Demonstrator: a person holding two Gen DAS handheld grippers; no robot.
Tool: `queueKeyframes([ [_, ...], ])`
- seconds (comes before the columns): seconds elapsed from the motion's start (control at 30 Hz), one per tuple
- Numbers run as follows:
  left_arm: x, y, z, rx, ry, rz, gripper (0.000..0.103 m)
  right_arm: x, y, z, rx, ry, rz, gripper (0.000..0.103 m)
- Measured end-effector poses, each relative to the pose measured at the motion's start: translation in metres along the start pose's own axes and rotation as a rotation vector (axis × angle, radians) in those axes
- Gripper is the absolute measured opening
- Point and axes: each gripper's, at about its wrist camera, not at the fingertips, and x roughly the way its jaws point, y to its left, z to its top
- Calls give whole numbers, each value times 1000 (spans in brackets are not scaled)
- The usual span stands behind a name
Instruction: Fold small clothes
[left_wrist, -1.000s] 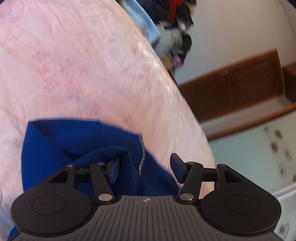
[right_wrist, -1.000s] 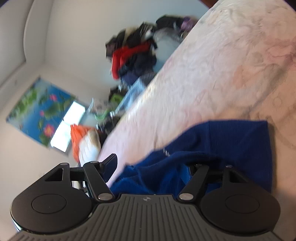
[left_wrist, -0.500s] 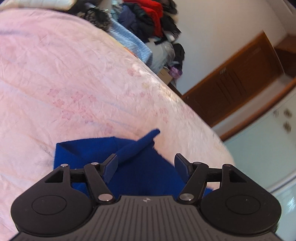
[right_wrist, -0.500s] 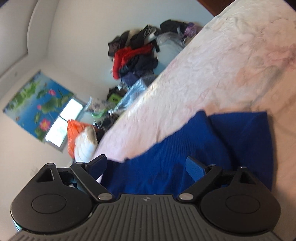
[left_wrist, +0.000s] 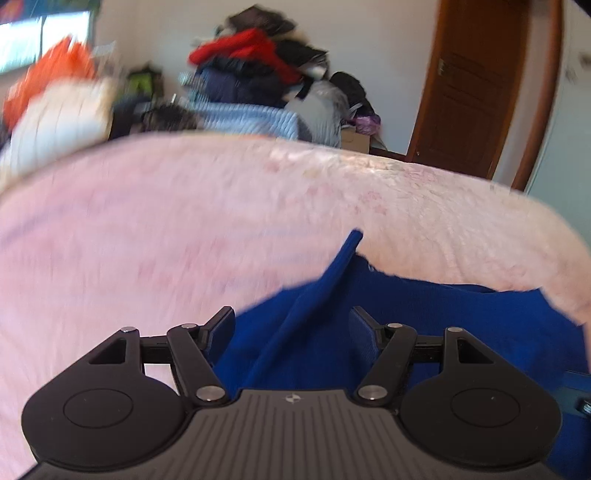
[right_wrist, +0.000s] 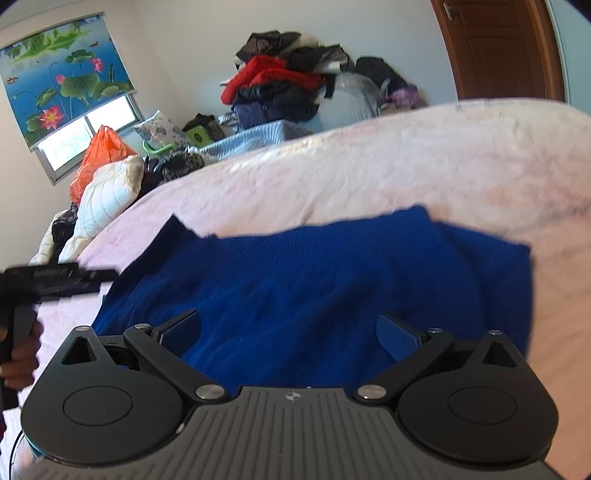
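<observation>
A small royal-blue knit garment (right_wrist: 314, 280) lies folded flat on the pink bedspread (right_wrist: 406, 162). My right gripper (right_wrist: 290, 332) is open and empty just above its near edge. In the left wrist view the garment (left_wrist: 424, 317) lies under the left gripper (left_wrist: 291, 326), which is open and empty, with a raised blue fold (left_wrist: 317, 291) running between its fingers. The left gripper also shows at the left edge of the right wrist view (right_wrist: 55, 280), beside the garment's left side.
The pink bedspread (left_wrist: 147, 229) spreads wide beyond the garment. A heap of clothes (right_wrist: 288, 85) and an orange bag (right_wrist: 99, 155) sit past the bed's far edge. A brown door (left_wrist: 476, 85) stands at the back right.
Both grippers have let go of the blue garment and opened. The garment has dropped flat onto the bed. Both cameras have swung level toward the far wall.
</observation>
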Motion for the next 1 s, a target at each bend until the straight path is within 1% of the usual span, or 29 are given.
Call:
queueKeyframes([
  [0.03,13,-10,5,68,0,53,80,2,1,-3,11,3,2,103],
  [0.07,28,-17,8,124,10,128,81,2,2,-6,8,-5,1,103],
  [0.1,45,-20,10,159,30,215,81,0,3,-9,-2,-13,-1,103],
  [0.13,60,-18,12,164,58,289,81,-1,4,-10,-10,-12,0,103],
  [0.17,68,-11,13,136,83,329,81,-2,3,-10,-18,-12,2,102],
  [0.2,70,-2,14,94,93,340,81,-2,2,-12,-26,-10,5,102],
  [0.27,59,15,10,24,76,321,81,-7,1,-12,-32,-6,-2,102],
  [0.3,48,21,7,5,67,307,81,-11,2,-11,-26,-12,-12,102],
  [0.4,12,30,-8,-9,50,242,81,-24,6,-15,-24,-49,-21,102],
  [0.5,-21,37,-30,-31,76,141,82,-29,9,-25,-64,-49,-38,102],
  [0.57,-40,45,-49,-72,91,63,82,-31,11,-32,-87,-51,-74,102],
  [0.6,-49,48,-59,-93,96,29,82,-35,11,-36,-92,-62,-75,102],
  [0.7,-69,56,-86,-156,111,-55,82,-45,5,-41,-56,-79,-59,102],
  [0.77,-77,57,-100,-172,126,-106,82,-48,3,-44,-33,-73,-65,102],
  [0.8,-79,54,-106,-165,130,-114,82,-49,5,-45,-28,-72,-69,102],
  [0.83,-81,50,-110,-144,134,-106,82,-51,8,-46,-32,-70,-66,102],
  [0.9,-83,41,-118,-71,127,-50,82,-51,20,-50,-81,-46,-47,102],
  [0.93,-83,39,-121,-42,124,-11,82,-49,26,-52,-119,-31,-55,102],
  [0.97,-83,39,-123,-31,125,26,82,-47,32,-55,-167,-19,-83,102],
  [1.0,-82,43,-124,-36,125,45,82,-44,36,-59,-208,-10,-126,102],
])
